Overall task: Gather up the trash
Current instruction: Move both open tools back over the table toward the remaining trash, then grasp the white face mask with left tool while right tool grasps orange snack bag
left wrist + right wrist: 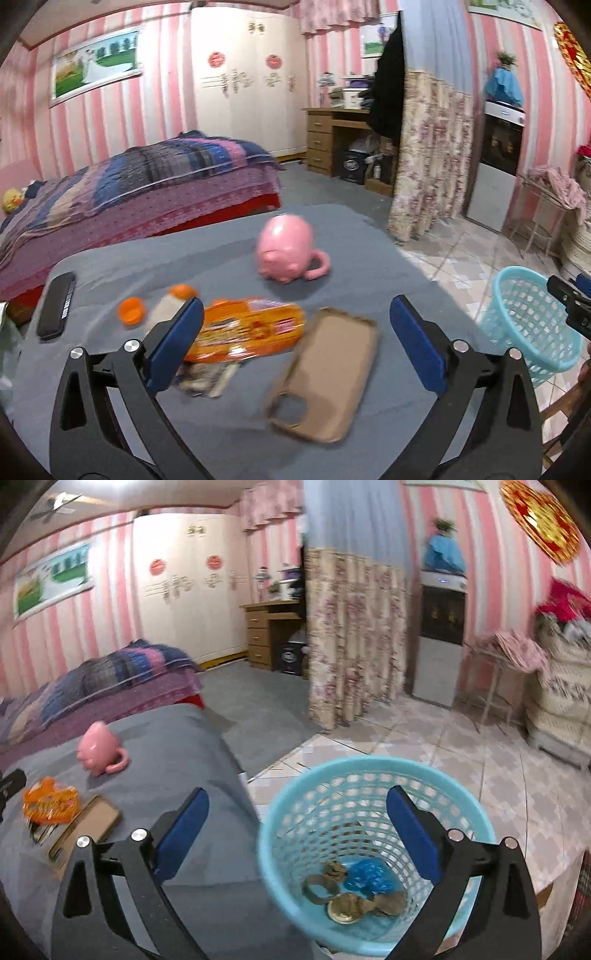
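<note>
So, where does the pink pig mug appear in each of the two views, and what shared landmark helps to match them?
Left wrist view: the pink pig mug lies tipped over at the centre, on the grey table, beyond the orange wrapper.
Right wrist view: the mug is at the left, on the same table, far left of the blue basket.
Shared landmark: the brown phone case, nearer the camera than the mug in both.
</note>
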Tool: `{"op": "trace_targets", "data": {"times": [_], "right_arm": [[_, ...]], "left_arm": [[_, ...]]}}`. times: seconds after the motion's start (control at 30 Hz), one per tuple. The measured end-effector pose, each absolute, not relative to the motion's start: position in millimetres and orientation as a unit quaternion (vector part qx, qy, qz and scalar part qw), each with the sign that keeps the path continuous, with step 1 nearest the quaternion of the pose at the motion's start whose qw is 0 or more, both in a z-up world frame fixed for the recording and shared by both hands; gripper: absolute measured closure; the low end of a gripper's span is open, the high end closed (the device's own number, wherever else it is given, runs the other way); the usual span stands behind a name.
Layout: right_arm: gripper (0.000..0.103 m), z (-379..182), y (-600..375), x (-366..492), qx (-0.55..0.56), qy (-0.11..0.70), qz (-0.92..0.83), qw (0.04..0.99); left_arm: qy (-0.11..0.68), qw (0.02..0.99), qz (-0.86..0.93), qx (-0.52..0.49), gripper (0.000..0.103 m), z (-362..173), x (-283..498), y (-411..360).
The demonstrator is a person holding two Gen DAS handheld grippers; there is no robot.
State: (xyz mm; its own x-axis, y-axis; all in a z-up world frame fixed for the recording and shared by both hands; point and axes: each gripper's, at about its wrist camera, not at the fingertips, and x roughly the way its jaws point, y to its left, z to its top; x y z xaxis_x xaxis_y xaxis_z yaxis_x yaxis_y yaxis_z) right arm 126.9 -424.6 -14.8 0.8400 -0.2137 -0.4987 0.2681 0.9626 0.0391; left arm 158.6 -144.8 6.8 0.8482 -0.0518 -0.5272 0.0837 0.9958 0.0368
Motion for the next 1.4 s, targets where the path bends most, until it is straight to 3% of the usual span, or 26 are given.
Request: {"op": "trace_targets", "data": {"times": [0.57,1.13,1.23,1.3,1.4], "right_arm": [[0.006,-26,-325,160,0.019,0.276,-0.026,0.961],[0.006,-59,-277,191,-0.005,0.321,0.002,0.947],[0.006,-60,-272,195,-0.013,0.320,0.004,0.947],[0.006,-62,-269,199,-0.018,0.320,0.005,0.947],[0.006,-63,-266,202,-0.020,0.319,0.004,0.947]], "left_arm": [[0.303,0.950,0.077,0.000,0.006,-18,137,-9],[0.346,0.935,0.081,0.005,0.006,-61,172,23],[0.341,0.938,0.068,0.010,0.011,-56,190,24],[0.343,0.937,0.059,0.016,0.023,-53,205,22],[0.347,0.937,0.041,0.022,0.027,-50,229,17]]}}
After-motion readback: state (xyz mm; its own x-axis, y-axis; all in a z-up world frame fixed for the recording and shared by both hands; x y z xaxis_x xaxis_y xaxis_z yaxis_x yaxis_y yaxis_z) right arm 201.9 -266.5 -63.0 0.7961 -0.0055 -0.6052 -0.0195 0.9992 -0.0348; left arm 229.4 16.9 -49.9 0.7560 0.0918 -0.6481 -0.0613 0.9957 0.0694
